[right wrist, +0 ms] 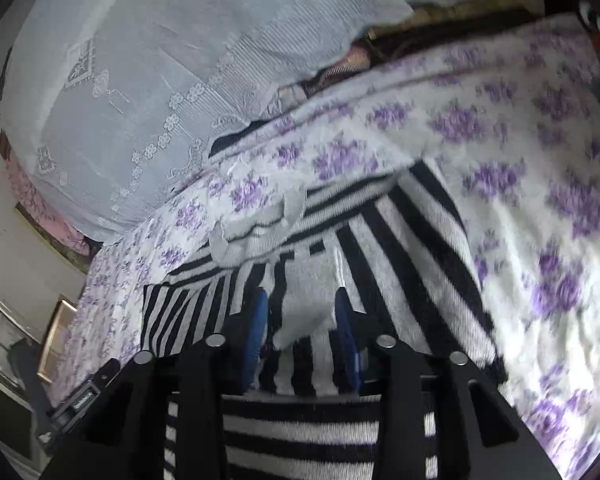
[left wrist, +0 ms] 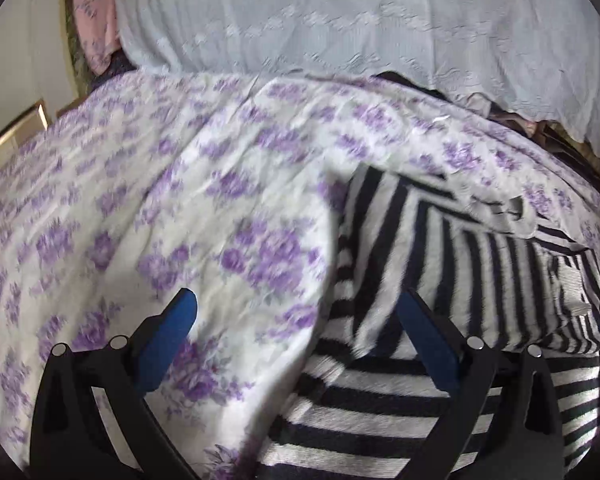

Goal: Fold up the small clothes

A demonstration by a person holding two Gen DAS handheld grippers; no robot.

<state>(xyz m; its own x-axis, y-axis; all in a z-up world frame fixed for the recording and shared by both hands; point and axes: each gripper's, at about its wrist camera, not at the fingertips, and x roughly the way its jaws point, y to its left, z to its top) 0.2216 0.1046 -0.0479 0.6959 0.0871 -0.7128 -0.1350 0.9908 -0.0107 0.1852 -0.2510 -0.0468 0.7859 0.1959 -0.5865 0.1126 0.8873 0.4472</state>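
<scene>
The right tongs (right wrist: 302, 320) grasp a fold of the striped garment (right wrist: 404, 248) on the bed (right wrist: 540, 208); the left tongs (left wrist: 300, 340), released, hover over its left edge.

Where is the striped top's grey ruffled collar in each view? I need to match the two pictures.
Left wrist: the collar sits right of centre, at the far end of the striped top.
Right wrist: the collar sits just left of centre, beyond the right gripper.
Shared landmark: the white lace cloth behind the flowered bedspread.

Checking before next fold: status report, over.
Left gripper open, hovering. Right gripper shut on striped garment. Garment on floral bedspread. Nothing in the way.
</scene>
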